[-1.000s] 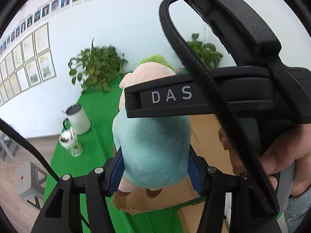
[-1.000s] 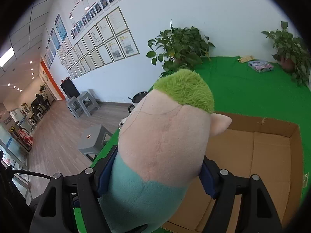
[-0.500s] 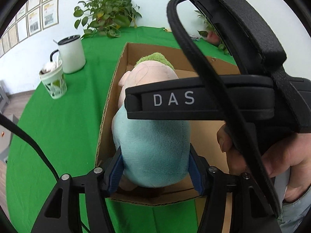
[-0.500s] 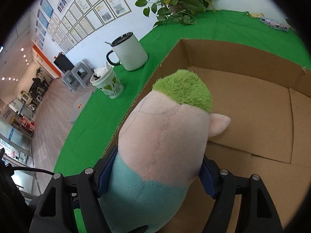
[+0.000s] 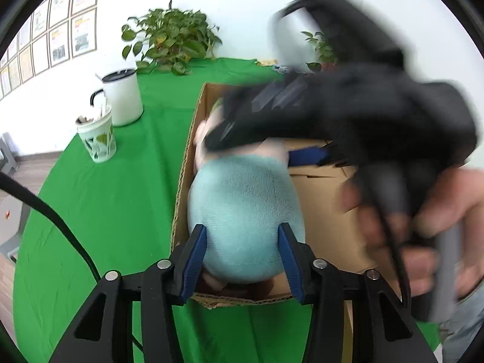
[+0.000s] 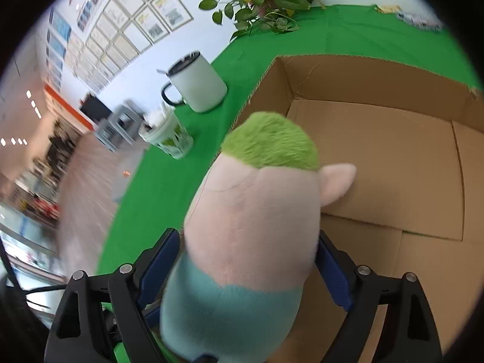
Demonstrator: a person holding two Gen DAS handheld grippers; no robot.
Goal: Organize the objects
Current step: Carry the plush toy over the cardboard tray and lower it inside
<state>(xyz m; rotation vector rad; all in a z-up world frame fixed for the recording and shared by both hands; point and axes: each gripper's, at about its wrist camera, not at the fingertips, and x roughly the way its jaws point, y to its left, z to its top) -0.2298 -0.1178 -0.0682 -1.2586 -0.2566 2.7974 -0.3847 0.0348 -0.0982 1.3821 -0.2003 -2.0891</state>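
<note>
A plush doll [image 5: 245, 211] with a teal body, pink head and green hair lies in the left part of an open cardboard box [image 5: 326, 224] on the green table. My left gripper [image 5: 242, 254] has its blue pads around the doll's teal body with a small gap showing on each side. My right gripper [image 6: 248, 272] has its pads spread beside the doll [image 6: 254, 217] at the neck; it looks open. In the left wrist view the right gripper's body [image 5: 348, 115] is blurred above the doll. The box also shows in the right wrist view [image 6: 393, 157].
A white mug with a black handle [image 5: 121, 99] and a green-patterned cup [image 5: 98, 139] stand on the green cloth [image 5: 106, 205] left of the box. Potted plants [image 5: 169, 42] stand at the table's back edge by the wall. Grey stools are on the floor to the left.
The doll has come down into the box. Both grippers' pads have spread away from the doll. The right gripper is moving, blurred in the left wrist view.
</note>
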